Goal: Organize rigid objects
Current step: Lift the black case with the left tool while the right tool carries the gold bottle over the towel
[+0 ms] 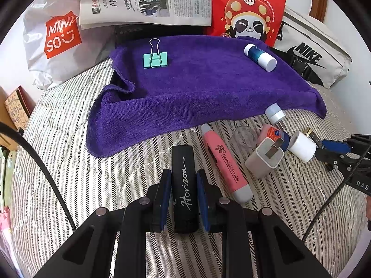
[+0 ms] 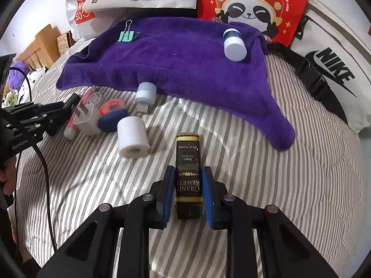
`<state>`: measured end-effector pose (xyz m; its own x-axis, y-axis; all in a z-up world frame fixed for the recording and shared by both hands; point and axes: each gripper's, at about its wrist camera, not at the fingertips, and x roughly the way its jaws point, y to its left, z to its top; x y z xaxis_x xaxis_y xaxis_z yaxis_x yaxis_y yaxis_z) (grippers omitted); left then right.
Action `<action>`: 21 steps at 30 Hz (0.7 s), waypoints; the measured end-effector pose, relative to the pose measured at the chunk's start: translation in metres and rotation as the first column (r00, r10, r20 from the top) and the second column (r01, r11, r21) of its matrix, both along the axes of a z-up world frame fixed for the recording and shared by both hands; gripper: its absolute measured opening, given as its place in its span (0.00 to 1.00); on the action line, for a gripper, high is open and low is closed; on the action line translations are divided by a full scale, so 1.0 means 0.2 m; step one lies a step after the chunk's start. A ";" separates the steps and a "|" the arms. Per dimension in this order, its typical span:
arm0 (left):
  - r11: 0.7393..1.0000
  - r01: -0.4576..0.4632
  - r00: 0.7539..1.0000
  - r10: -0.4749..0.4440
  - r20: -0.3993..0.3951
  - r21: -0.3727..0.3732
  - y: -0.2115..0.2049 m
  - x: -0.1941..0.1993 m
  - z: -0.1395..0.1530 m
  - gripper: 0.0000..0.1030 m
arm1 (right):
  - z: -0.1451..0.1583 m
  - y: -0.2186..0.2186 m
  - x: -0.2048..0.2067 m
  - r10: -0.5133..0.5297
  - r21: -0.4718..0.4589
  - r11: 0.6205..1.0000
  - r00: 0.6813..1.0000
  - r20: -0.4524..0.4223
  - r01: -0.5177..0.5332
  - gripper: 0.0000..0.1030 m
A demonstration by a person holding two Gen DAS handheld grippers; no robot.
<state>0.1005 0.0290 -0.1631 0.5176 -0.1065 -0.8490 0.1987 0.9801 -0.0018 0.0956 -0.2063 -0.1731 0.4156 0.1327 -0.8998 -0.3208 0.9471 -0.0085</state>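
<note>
My left gripper is shut on a black "Horizon" case, held over the striped bed. My right gripper is shut on a black and gold "Grand Reserve" box. A purple towel lies ahead with a teal binder clip and a blue and white bottle on it. In front of the towel lie a pink flashlight, a white plug adapter, a white cylinder, a small USB light and an orange and blue tin.
A Miniso bag, a newspaper, a red panda bag and a white Nike bag line the back. The right gripper's tip shows at the right edge of the left wrist view. A cable hangs at left.
</note>
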 end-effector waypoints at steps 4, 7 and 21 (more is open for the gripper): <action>1.000 -0.007 1.000 0.007 0.000 -0.001 0.00 0.00 0.00 0.21 | 0.00 -0.02 0.01 -0.018 0.028 0.999 1.000 -0.005 0.018 0.24; 1.000 -0.019 1.000 0.019 -0.005 -0.002 0.00 0.01 0.00 0.21 | -0.01 -0.03 0.01 -0.014 0.048 0.999 1.000 0.003 0.014 0.24; 0.998 -0.058 0.998 0.057 -0.038 -0.033 0.01 0.02 0.00 0.20 | 0.00 -0.02 0.03 -0.020 0.042 0.999 1.000 -0.020 0.020 0.23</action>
<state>0.1046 0.0316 -0.1633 0.4918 -0.1066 -0.8641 0.1413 0.9891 -0.0417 0.1011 -0.2100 -0.1739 0.4005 0.1626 -0.9017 -0.3016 0.9527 0.0379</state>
